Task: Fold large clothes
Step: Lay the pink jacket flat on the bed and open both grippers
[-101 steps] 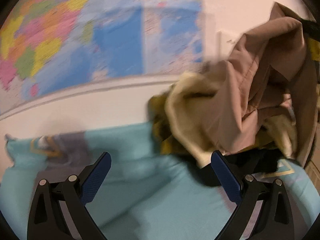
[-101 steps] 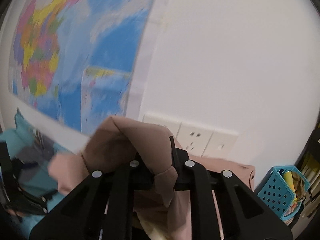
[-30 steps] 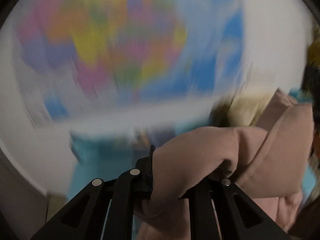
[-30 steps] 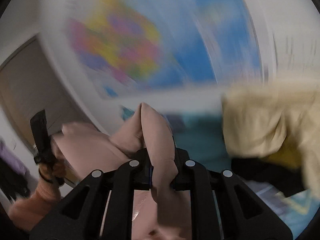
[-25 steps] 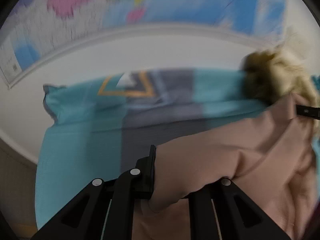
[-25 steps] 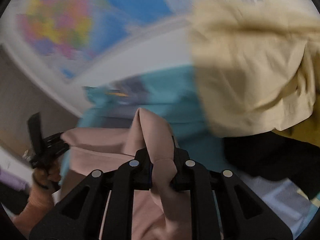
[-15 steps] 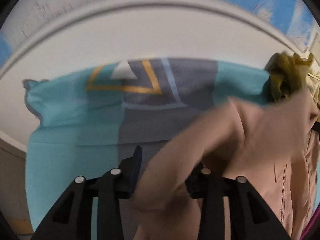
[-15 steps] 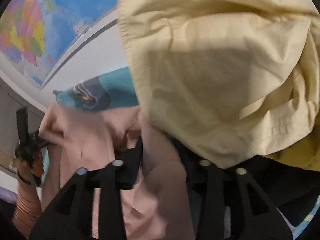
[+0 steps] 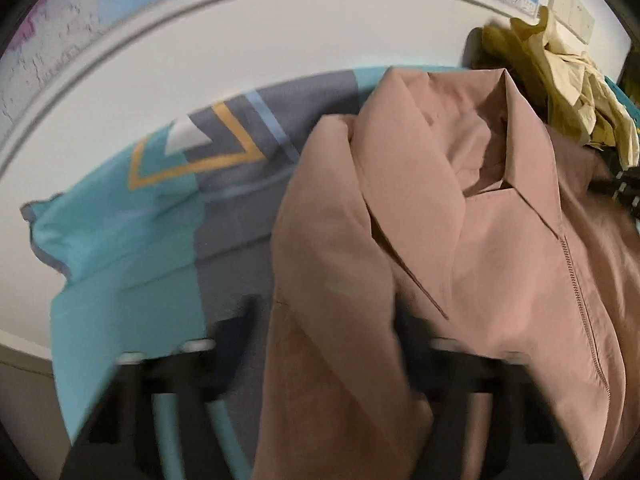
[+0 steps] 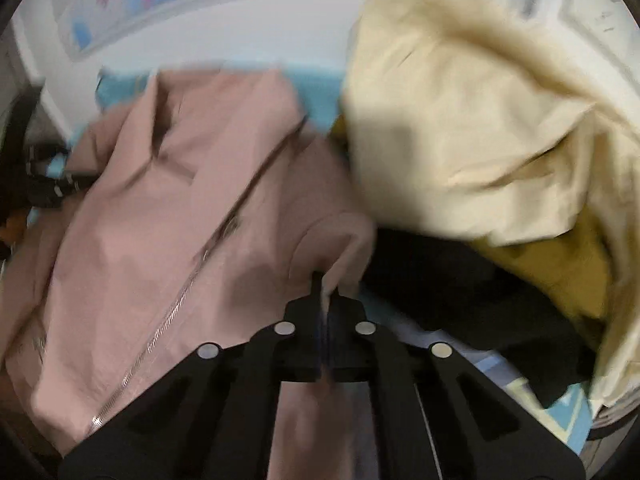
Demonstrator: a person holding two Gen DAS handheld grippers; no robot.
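The pink jacket (image 9: 472, 248) lies spread on the bed, front up, over the bedspread (image 9: 132, 248). Its cloth is smooth and matte, with broad soft creases. The pointed collar (image 9: 516, 136) is folded open at 12 o'clock, toward the wall. A metal zipper (image 10: 168, 312) runs straight down the front.

Left gripper (image 9: 328, 336): the jaws stand partly spread and have just been closing slightly. A fold of the jacket's shoulder and sleeve drapes between them. The frame is blurred here; whether the pads press the cloth cannot be told.

Right gripper (image 10: 326, 300): the jaws have just closed and stand pressed together, pinching a thin ridge of pink cloth at the jacket's other shoulder.

Bedspread: flat woven cloth, teal with a grey band, an orange chevron and a white triangle. In the left wrist view its bare area lies from 8 to 11 o'clock of the jacket. It ends at a corner at 9 o'clock, just short of the white wall.

In the right wrist view, the pile of clothes sits from 1 to 4 o'clock of the jacket, touching its edge. It consists of:
- a crumpled cream garment (image 10: 472, 128) on top;
- a mustard garment (image 10: 560, 272) beneath it;
- a black garment (image 10: 460, 292) at the base, just beside the right jaws.

A wall map (image 9: 120, 4) hangs above the bed at 12 o'clock.
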